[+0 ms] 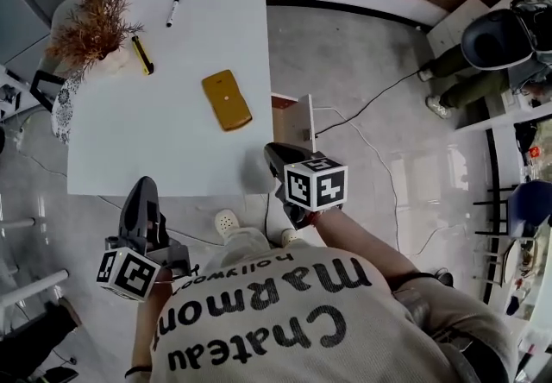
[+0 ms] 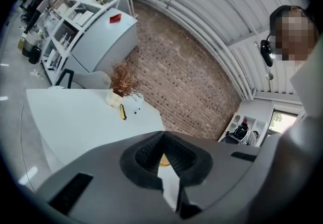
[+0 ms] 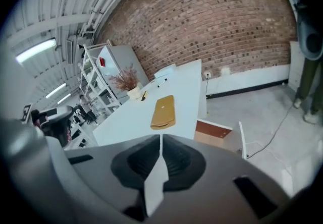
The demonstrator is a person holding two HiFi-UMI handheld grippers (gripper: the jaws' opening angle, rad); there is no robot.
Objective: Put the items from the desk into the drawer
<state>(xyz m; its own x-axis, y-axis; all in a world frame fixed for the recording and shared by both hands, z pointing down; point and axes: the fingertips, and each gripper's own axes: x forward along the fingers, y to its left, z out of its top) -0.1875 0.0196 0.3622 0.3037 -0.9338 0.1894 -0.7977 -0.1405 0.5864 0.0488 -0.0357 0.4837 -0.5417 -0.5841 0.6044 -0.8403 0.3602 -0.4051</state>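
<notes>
Status: 0 items stowed. Yellow case (image 1: 227,99), utility knife (image 1: 142,54), marker (image 1: 173,9) on worktop (image 1: 172,144). Drawer (image 1: 291,121) open (nothing visible inside). Left gripper (image 1: 142,193) & right gripper (image 1: 282,157): jaws closed, empty.

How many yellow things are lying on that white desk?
2: a slim yellow-and-black cutter beside the dried plant, and a flat mustard-yellow case near the desk's right edge.

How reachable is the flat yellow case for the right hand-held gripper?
Probably yes: nothing stands between the right hand-held gripper and the flat yellow case, though its jaws are shut.
</notes>
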